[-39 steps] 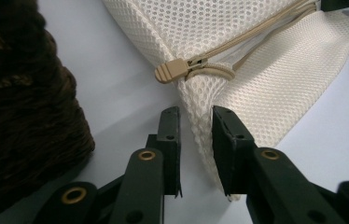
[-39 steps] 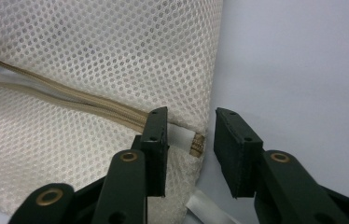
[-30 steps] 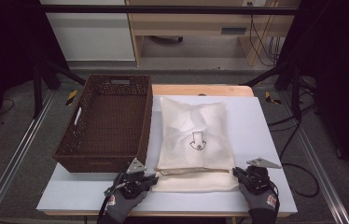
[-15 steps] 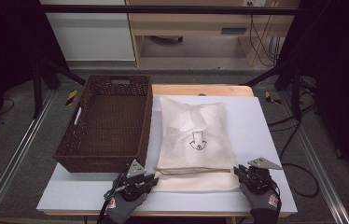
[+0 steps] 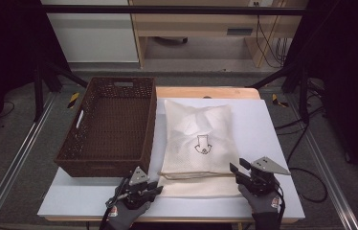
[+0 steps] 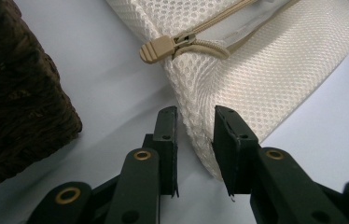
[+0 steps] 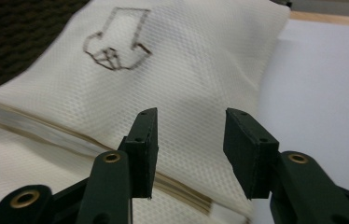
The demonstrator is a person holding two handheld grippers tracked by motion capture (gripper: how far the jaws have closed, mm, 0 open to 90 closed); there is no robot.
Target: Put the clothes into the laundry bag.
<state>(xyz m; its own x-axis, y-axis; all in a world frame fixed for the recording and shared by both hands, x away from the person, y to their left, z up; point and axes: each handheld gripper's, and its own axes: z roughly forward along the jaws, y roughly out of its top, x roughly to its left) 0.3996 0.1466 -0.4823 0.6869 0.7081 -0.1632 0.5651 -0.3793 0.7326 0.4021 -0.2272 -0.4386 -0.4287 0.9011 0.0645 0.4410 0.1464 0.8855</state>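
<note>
At the near edge of the white table [image 5: 282, 143], both grippers have just been opening their jaws. The left gripper [image 6: 196, 135] is at the near left corner of the mesh laundry bag [image 5: 198, 143]. Its jaws stand narrowly apart, and the corner of the bag lies between them, but the pads do not seem to press it anymore. In the left gripper view, the beige zipper pull [image 6: 156, 50] lies just beyond the jaws, at the left end of the zipper.

The right gripper [image 7: 189, 144] was low at the near right corner of the bag a second ago. Now it stands higher and its jaws are wide, with nothing between them; in the right gripper view the bag is seen under them and behind them. In the high view the right gripper [image 5: 240, 171] is just beside the right edge of the bag.

The bag itself has not moved. It lies flat in the middle of the table, with the arrow print [image 5: 202, 143] on top and the zipper [image 5: 194, 176] near the person. To its left, touching or almost touching, is the brown woven basket [image 5: 79, 139], with nothing visible inside it.

I judge that both hands have released the near corners, so the step of laying or straightening the bag looks finished. The next grip, perhaps on the zipper pull, has not begun yet.
</note>
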